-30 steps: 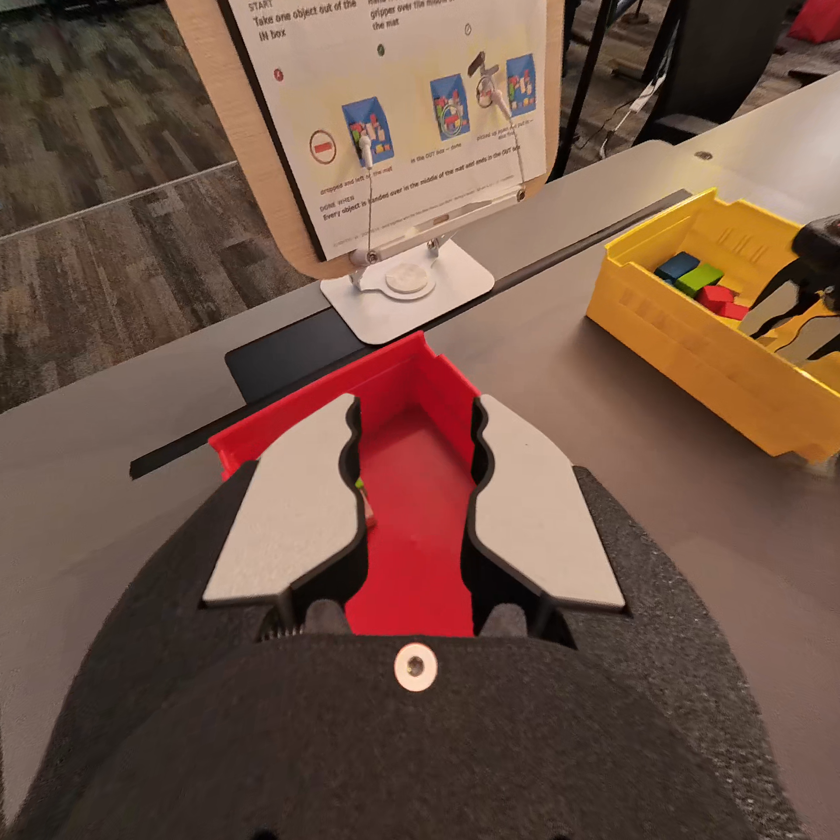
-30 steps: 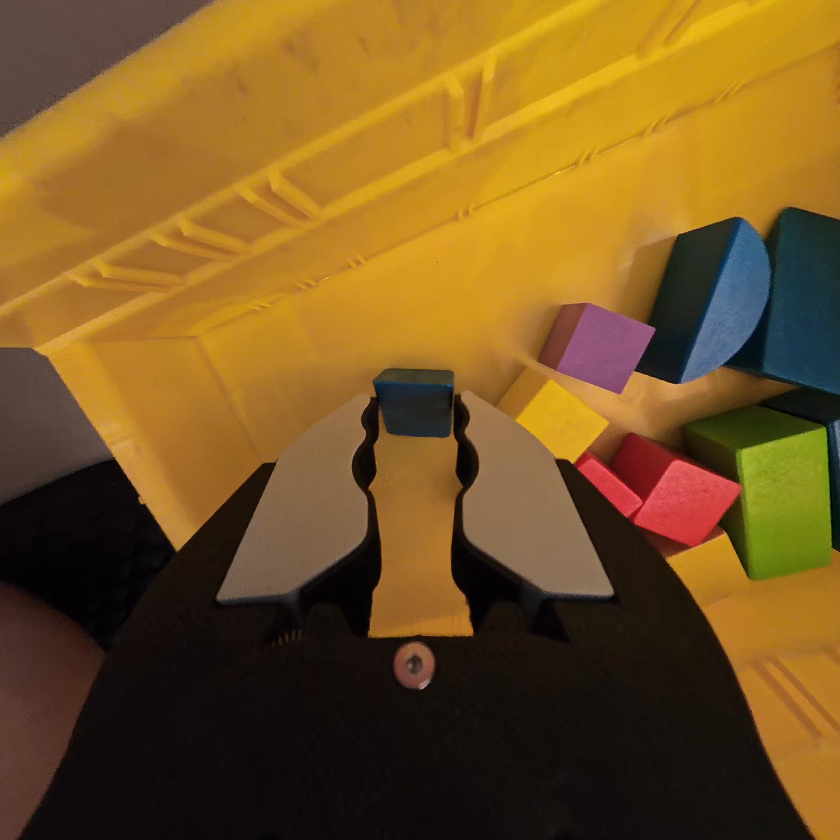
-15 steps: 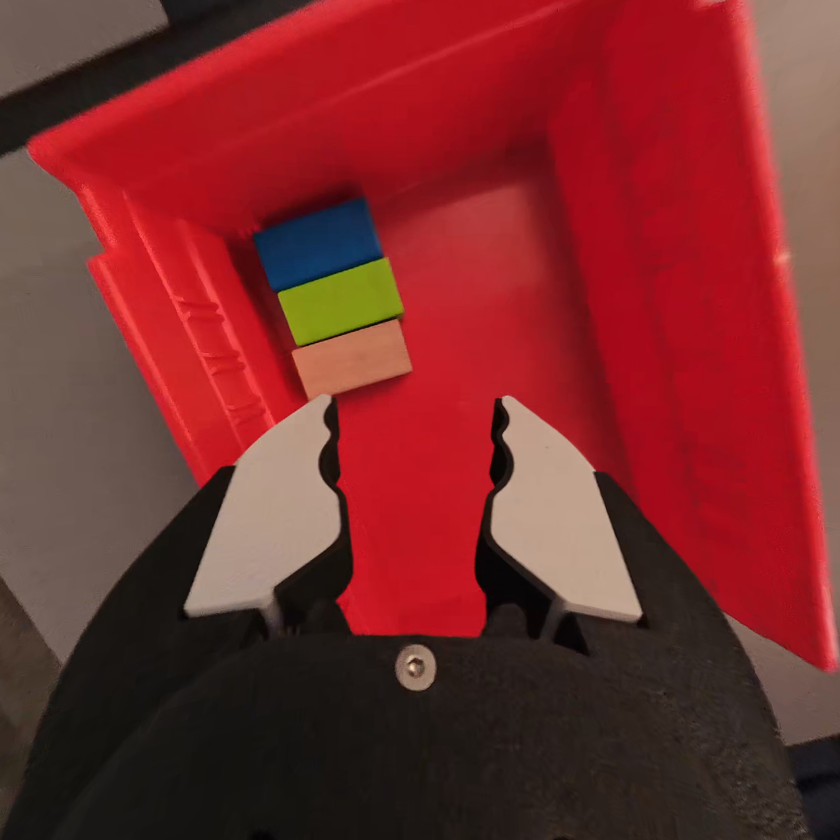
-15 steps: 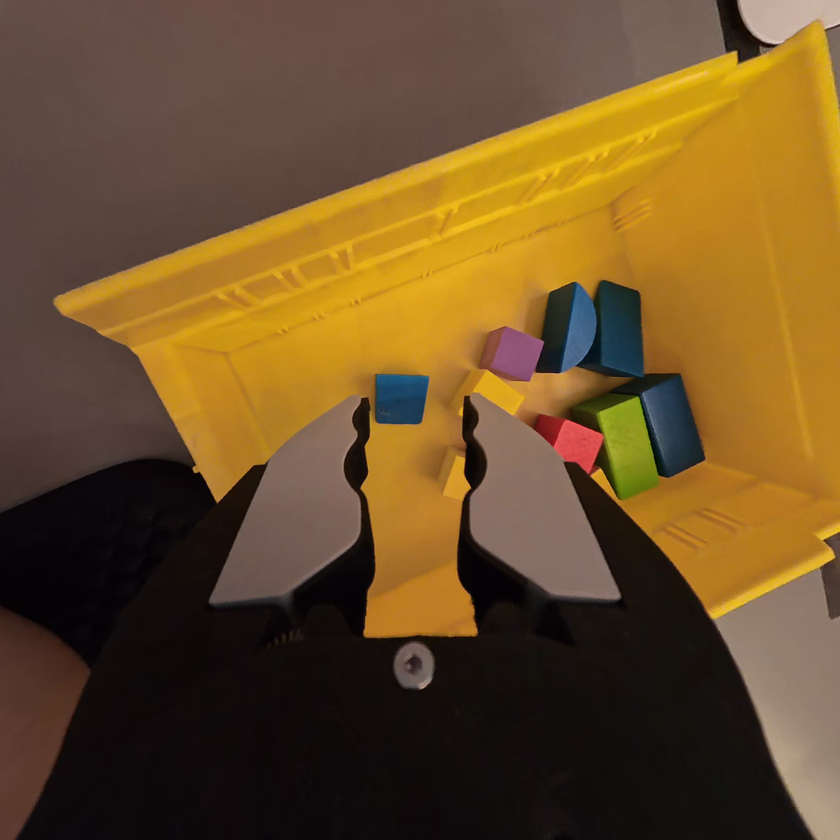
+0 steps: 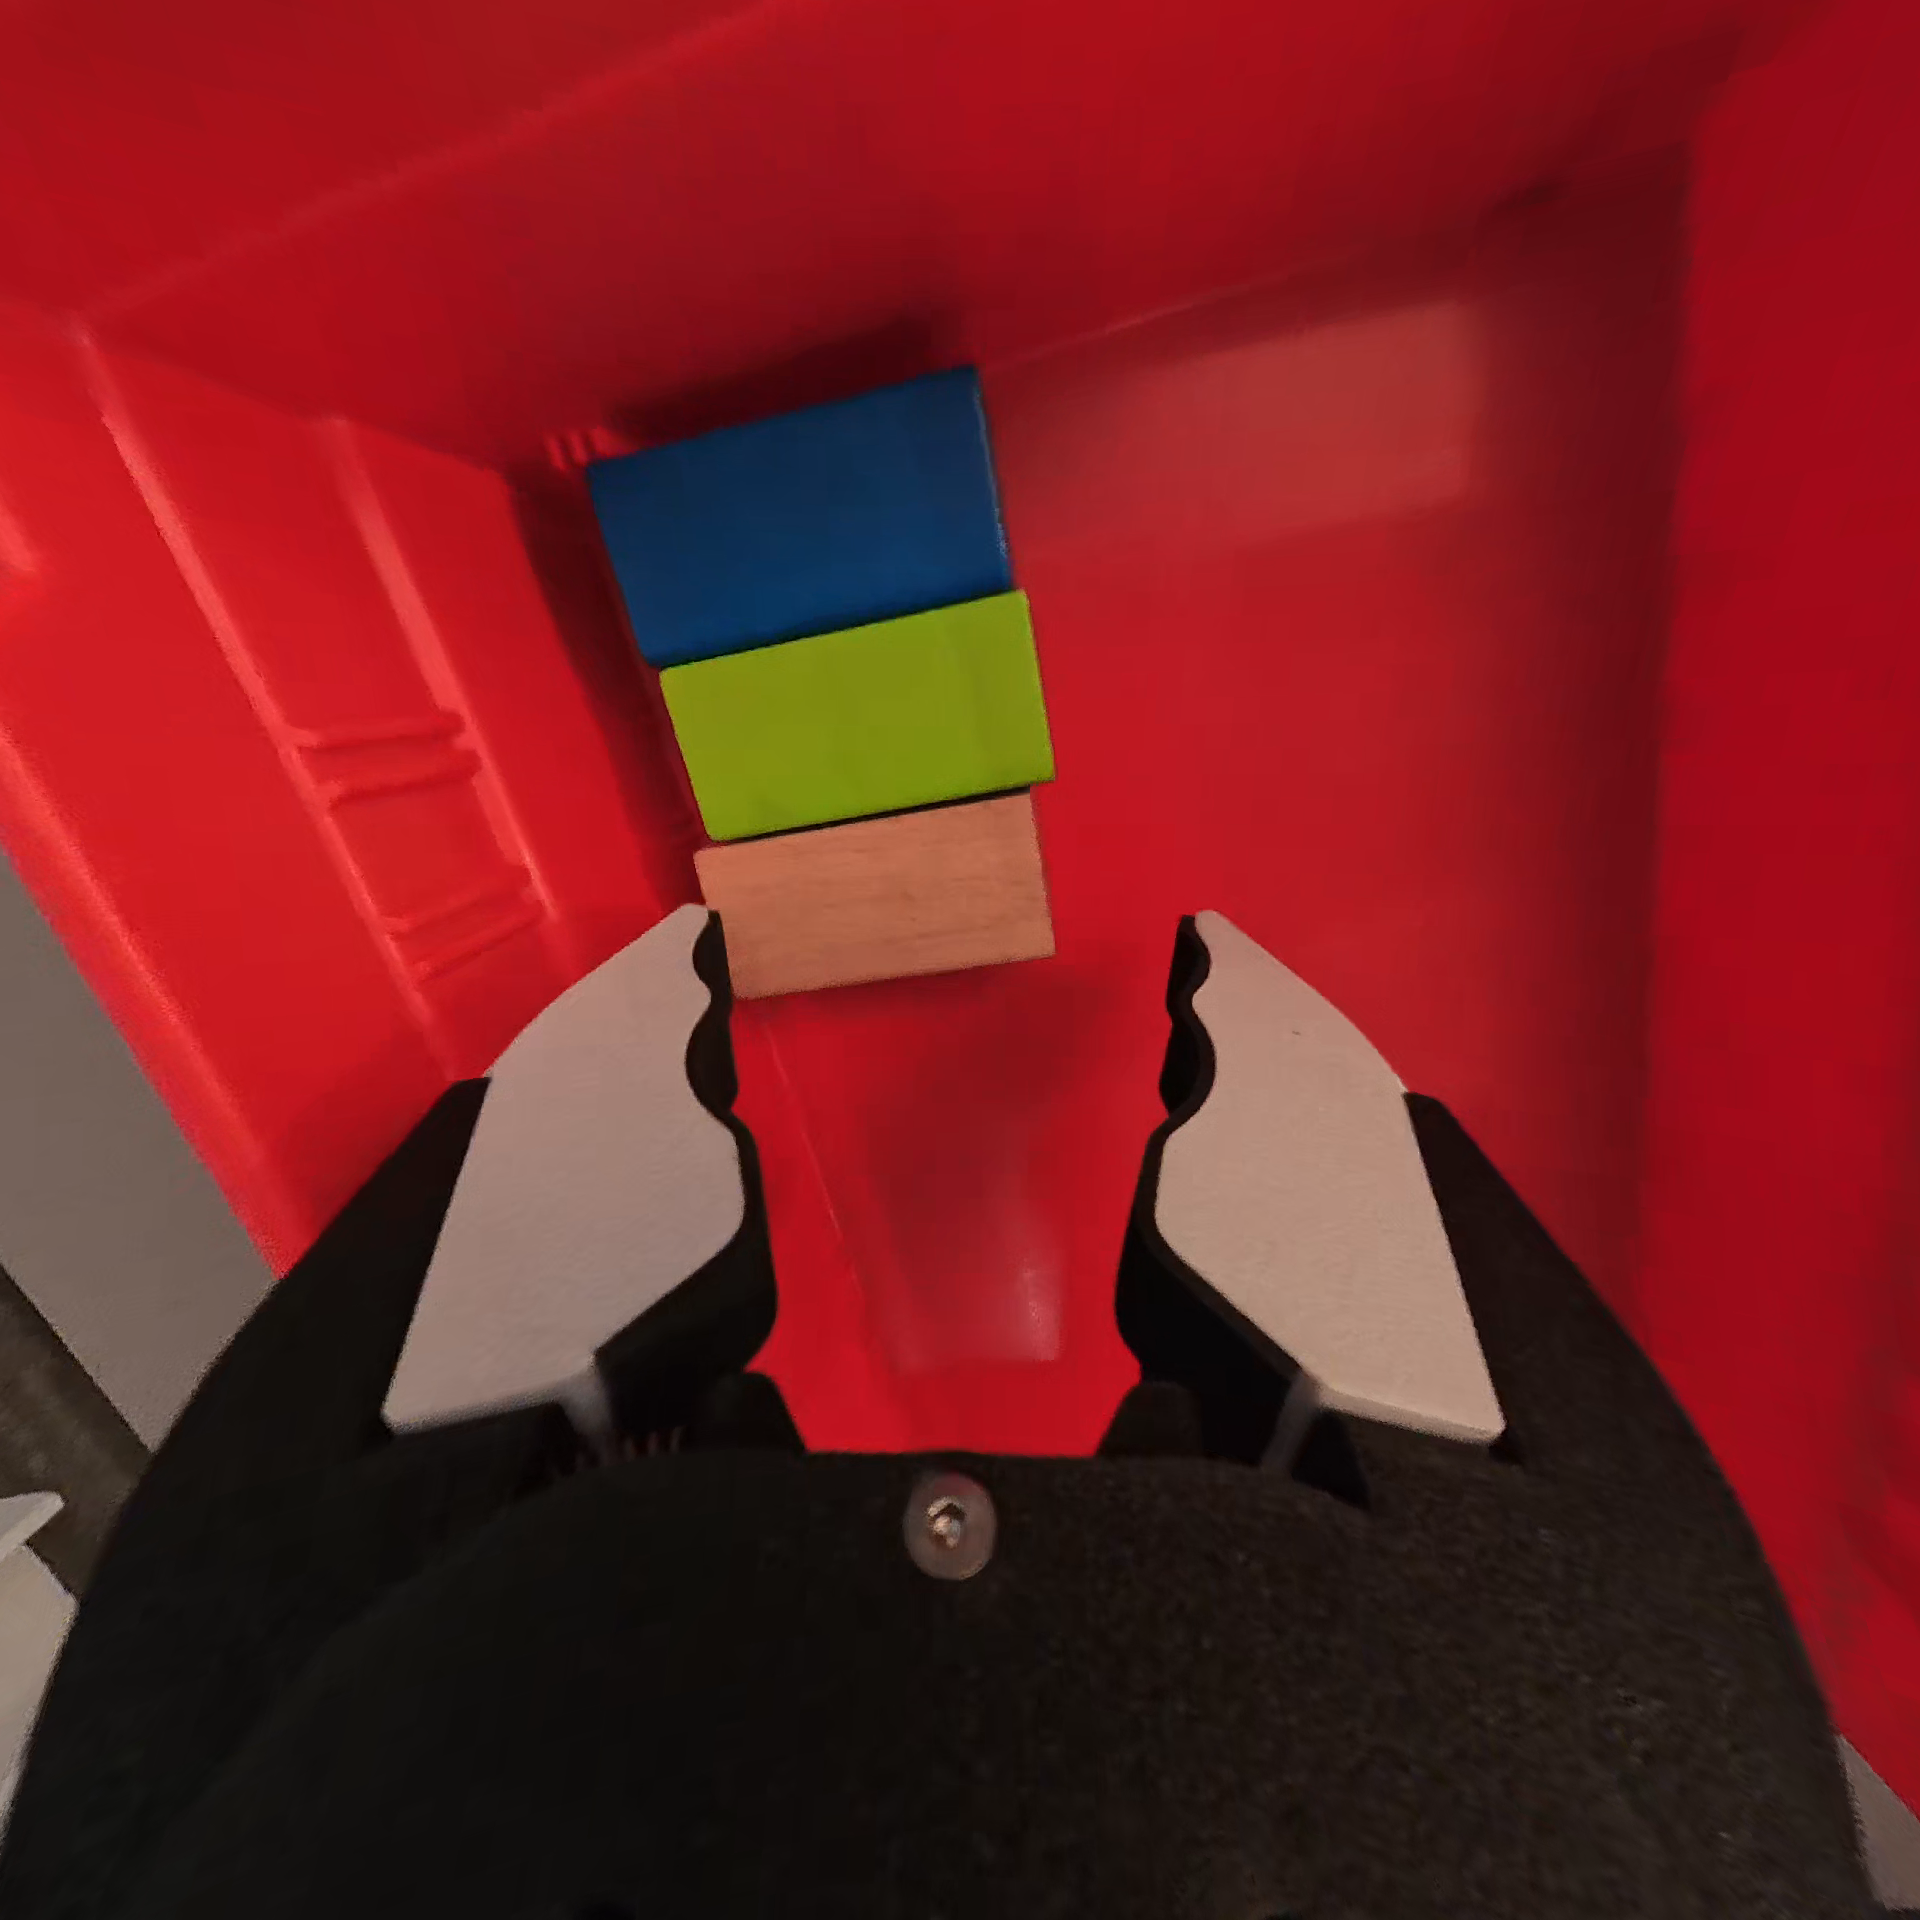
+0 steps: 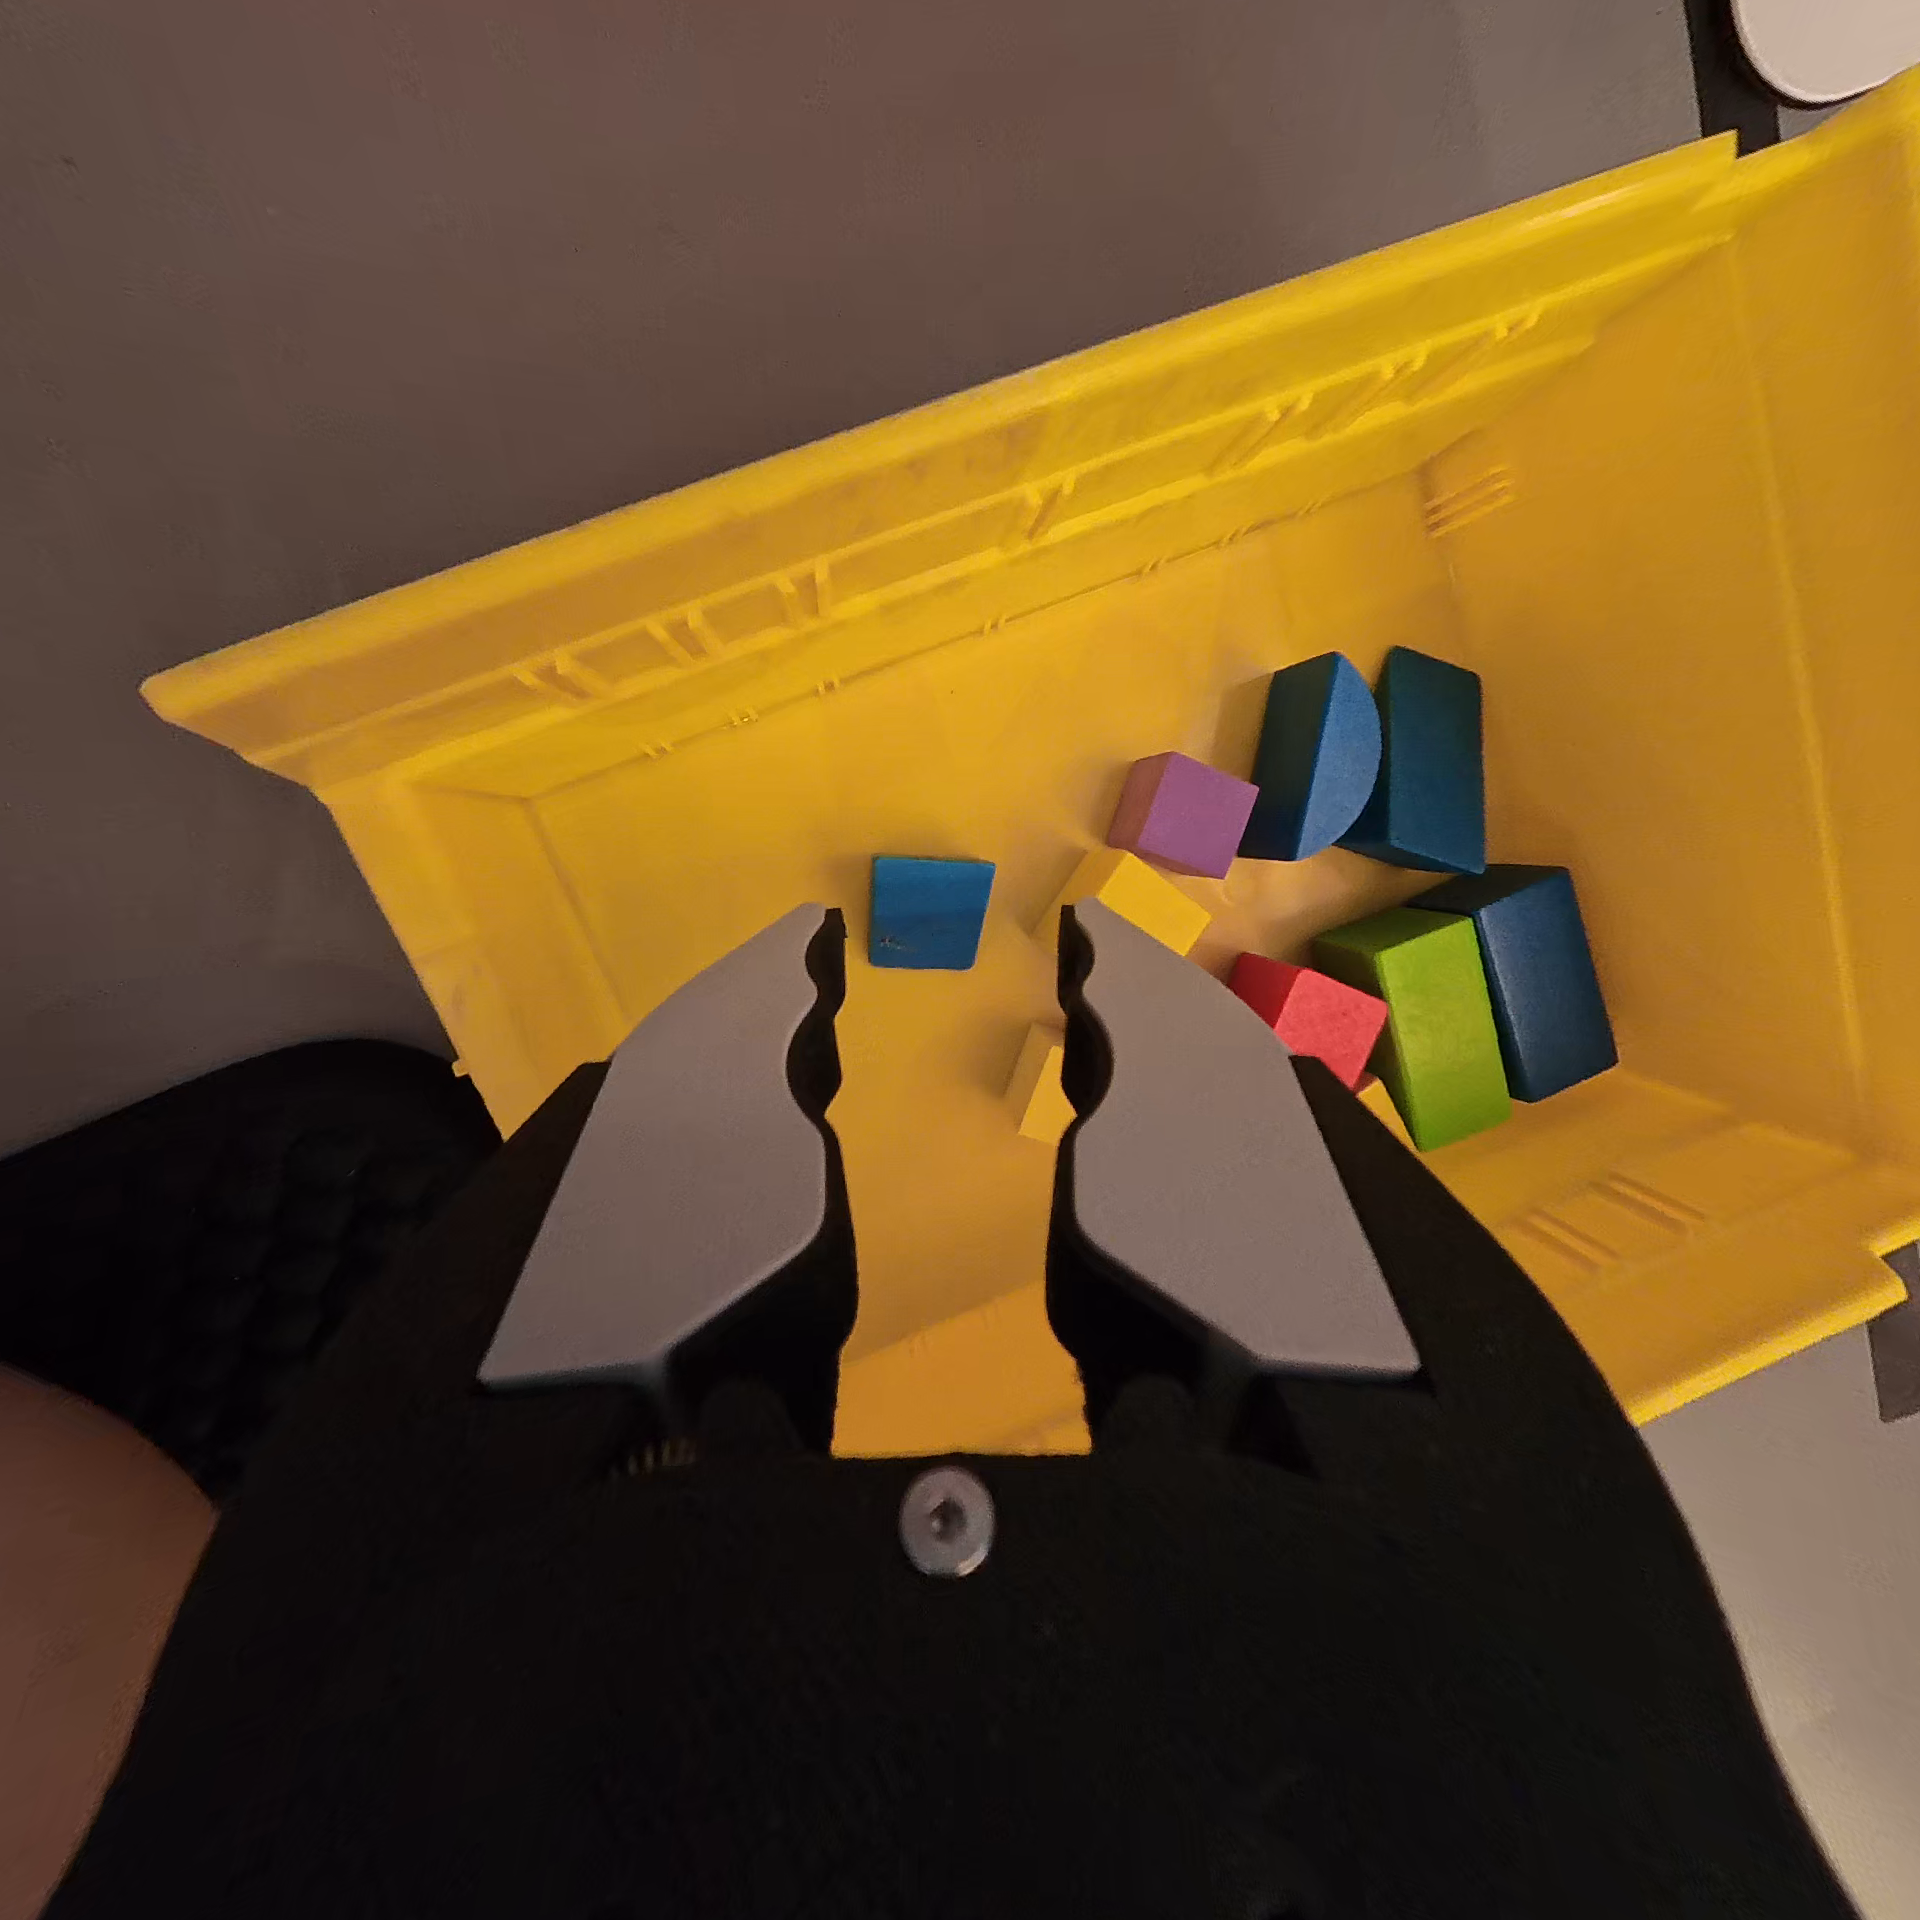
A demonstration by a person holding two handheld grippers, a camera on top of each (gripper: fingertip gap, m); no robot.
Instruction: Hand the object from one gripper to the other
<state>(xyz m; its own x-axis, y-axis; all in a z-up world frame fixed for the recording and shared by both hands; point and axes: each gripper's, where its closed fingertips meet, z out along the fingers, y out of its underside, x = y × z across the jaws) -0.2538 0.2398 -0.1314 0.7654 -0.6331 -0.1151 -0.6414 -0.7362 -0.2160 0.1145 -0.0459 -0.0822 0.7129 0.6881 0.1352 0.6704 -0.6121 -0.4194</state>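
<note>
In the left wrist view my left gripper point(image 5: 945, 935) is wide open and empty, low inside the red bin point(image 5: 1351, 727). Three blocks lie in a row by the bin's left wall: a blue one point(image 5: 800, 520), a green one point(image 5: 857, 717) and a plain wooden one point(image 5: 883, 904). The wooden block is just ahead of my left fingertip point(image 5: 665, 966); no pad presses on it. In the right wrist view my right gripper point(image 6: 945, 925) is open and empty above the yellow bin point(image 6: 727, 727). A small blue block point(image 6: 930, 912) lies on the bin floor beyond the fingertips.
The yellow bin also holds a purple cube point(image 6: 1184, 810), a blue half-round point(image 6: 1314, 769), dark blue blocks point(image 6: 1423, 758), a green block point(image 6: 1439, 1029), a red block point(image 6: 1309, 1013) and yellow pieces point(image 6: 1138, 899). Grey tabletop point(image 6: 520, 312) surrounds the bin.
My right gripper let go of the small blue block in the yellow bin and rose away. My left gripper tipped down into the red bin, opened wider and closed in on the three blocks.
</note>
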